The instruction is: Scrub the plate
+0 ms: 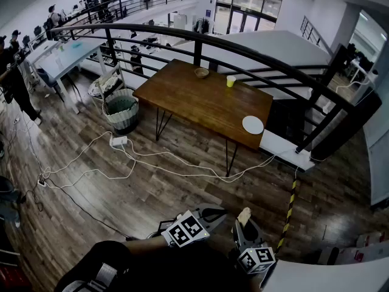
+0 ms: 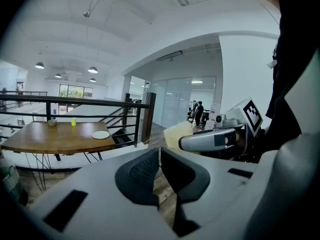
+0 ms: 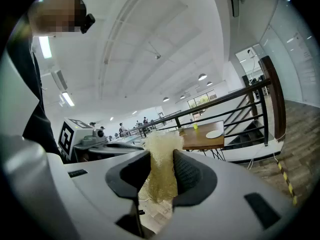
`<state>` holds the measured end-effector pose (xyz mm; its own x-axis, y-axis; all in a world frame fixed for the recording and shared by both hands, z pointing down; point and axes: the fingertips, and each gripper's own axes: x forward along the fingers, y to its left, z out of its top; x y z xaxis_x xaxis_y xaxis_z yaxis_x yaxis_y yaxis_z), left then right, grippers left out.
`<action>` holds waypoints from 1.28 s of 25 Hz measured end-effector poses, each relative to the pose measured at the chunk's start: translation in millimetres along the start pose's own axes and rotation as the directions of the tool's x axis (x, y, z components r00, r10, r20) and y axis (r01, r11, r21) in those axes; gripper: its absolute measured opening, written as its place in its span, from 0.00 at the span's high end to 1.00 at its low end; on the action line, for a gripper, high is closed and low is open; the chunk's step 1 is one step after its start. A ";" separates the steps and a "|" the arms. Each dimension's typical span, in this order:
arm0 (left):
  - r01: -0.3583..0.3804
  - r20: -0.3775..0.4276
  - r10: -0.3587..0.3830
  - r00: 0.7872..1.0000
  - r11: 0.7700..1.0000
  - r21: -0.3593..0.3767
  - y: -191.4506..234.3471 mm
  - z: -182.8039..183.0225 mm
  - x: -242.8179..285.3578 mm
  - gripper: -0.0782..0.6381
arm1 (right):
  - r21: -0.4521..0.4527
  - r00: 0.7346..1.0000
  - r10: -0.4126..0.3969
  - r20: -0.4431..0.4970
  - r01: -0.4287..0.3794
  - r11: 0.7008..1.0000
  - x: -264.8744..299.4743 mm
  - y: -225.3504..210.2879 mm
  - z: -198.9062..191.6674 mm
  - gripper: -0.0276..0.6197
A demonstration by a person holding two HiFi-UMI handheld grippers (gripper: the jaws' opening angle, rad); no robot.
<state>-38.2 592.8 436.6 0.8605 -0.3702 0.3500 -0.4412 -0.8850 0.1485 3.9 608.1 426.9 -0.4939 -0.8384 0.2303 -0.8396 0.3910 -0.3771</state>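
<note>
Brown rectangular wooden table (image 1: 200, 99) stands well ahead of me, with the round white plate (image 1: 253, 125) near its right corner. My left gripper (image 2: 159, 170) has its fingers together, empty. My right gripper (image 3: 161, 173) is clamped on a pale yellow mesh scrubber (image 3: 159, 149).

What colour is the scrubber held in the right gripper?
Pale yellow scrubber, clearest in the right gripper view.

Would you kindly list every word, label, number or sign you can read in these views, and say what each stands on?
No readable words, brands or numbers in any view.
Left marker cube: a black-and-white square code pattern, no letters.
Right marker cube: the same kind of pattern, no letters.
Yellow cup on the wooden table: too small to show any print.
</note>
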 end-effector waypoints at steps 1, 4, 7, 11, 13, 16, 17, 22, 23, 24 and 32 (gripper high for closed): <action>0.002 -0.002 -0.002 1.000 1.000 -0.001 -2.4 -0.6 1.6 0.85 | 0.000 1.000 0.002 0.000 -0.002 1.000 -2.1 -0.4 -0.4 0.73; 0.004 -0.008 -0.004 1.000 1.000 -0.005 -9.3 -3.6 6.3 0.85 | -0.002 1.000 0.005 0.001 -0.005 1.000 -8.9 -3.4 -3.1 0.73; 0.002 -0.014 -0.002 1.000 1.000 -0.013 -12.9 -6.8 9.8 0.85 | -0.002 1.000 0.005 0.002 -0.005 1.000 -13.8 -7.2 -5.6 0.73; 0.004 -0.030 -0.005 1.000 1.000 -0.015 -18.0 -8.9 11.8 0.85 | 0.011 1.000 0.009 -0.003 -0.009 1.000 -17.3 -9.0 -8.4 0.73; 0.003 -0.039 -0.003 0.999 1.000 -0.019 -15.4 -10.3 12.0 0.85 | 0.026 1.000 0.011 -0.008 -0.011 1.000 -14.1 -11.4 -9.6 0.73; -0.012 -0.053 0.009 0.999 0.999 -0.050 -0.6 -14.7 12.5 0.85 | 0.076 1.000 0.018 -0.012 -0.017 0.997 -3.3 -17.0 -12.3 0.73; -0.014 -0.058 0.011 0.998 0.998 -0.060 4.2 -16.7 14.0 0.85 | 0.089 1.000 0.019 -0.012 -0.017 0.996 0.6 -19.7 -13.6 0.73; 0.018 -0.076 -0.024 0.997 0.997 -0.076 31.9 -21.0 31.1 0.85 | 0.118 0.999 -0.008 -0.041 0.013 0.993 30.8 -38.4 -15.6 0.73; 0.028 -0.077 -0.034 0.996 0.997 -0.077 39.6 -19.0 34.0 0.85 | 0.121 0.999 -0.021 -0.045 0.027 0.992 37.8 -42.7 -13.7 0.73; 0.037 -0.076 -0.043 0.996 0.996 -0.079 48.9 -15.8 37.4 0.85 | 0.123 0.998 -0.036 -0.050 0.042 0.991 45.4 -47.9 -11.3 0.73; 0.078 -0.030 -0.082 0.996 0.992 -0.103 169.1 27.7 73.7 0.85 | 0.075 0.989 -0.114 -0.097 0.122 0.990 153.1 -80.2 32.5 0.73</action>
<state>-42.3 408.1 461.9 0.8856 -0.2881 0.3642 -0.3964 -0.8776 0.2696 3.0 436.1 463.3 -0.4142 -0.8370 0.3576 -0.8741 0.2563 -0.4126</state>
